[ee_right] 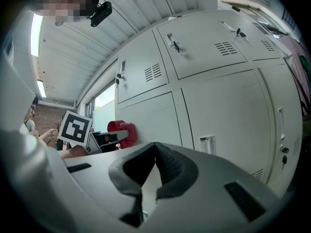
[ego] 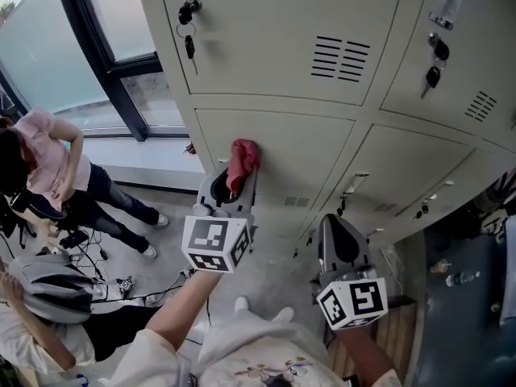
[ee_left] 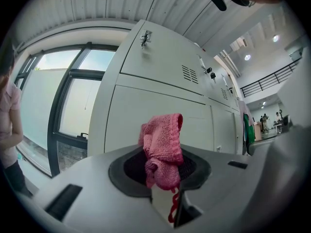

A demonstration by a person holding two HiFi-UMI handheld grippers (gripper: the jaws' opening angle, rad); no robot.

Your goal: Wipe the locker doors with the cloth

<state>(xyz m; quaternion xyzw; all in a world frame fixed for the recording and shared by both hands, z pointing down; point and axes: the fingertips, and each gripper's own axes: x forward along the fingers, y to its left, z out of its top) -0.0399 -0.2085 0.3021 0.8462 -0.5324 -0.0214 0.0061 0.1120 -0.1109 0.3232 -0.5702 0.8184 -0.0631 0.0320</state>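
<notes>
**Item 1. Pink knitted cloth** (ee_left: pixel 163 149). It is bunched, and its lower part is pinched in the left gripper (ee_left: pixel 163 173). Most of it flops loose above the jaw tips, with a thread dangling below. In the head view it sits at the upper left of a lower locker door (ego: pixel 302 151), and it looks to be touching the panel, though contact is not certain.

**Item 2. Left gripper.** The jaws are clamped on the cloth and point at the door.

**Item 3. Right gripper** (ee_right: pixel 154 152). The jaws are pressed together with nothing between them. It hangs idle to the right, near the neighbouring lower door and apart from it.

**Item 4. Beige metal lockers.** The doors have vent louvres (ego: pixel 340 58), and keys (ego: pixel 189 35) hang from the upper locks.

**Item 5. Bystanders** (ego: pixel 56 172). They are on the floor at left, by the window.

**Hazards, as judged:**
- The grip looks shallow, so firm strokes may drag the cloth out of the jaws.
- The floppy top may fold away, leaving bare jaw tips to scrape the paint.
- The knit or its loose thread may snag on louvres, handles or hanging keys.
</notes>
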